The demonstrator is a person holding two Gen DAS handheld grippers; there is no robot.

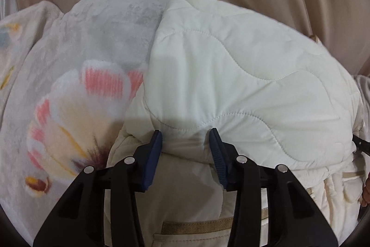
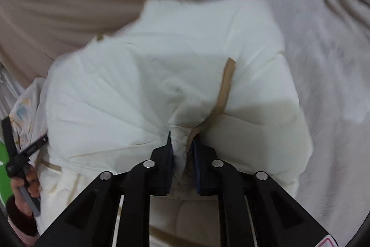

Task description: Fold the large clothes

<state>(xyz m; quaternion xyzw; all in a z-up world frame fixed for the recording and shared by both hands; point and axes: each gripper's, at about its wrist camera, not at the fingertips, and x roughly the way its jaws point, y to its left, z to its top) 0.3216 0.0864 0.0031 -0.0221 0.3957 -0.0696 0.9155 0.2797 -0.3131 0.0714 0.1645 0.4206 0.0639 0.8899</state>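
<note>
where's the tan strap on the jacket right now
In the right wrist view the tan strap runs down the cream jacket, right of centre, into the right gripper, which pinches the fabric there.

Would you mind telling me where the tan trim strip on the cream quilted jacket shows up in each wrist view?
Left wrist: the tan trim strip lies flat along the bottom centre, between the gripper arms.
Right wrist: the strip runs from right of centre down into the right gripper.
Shared landmark: the cream quilted jacket fills the centre of both views.
</note>
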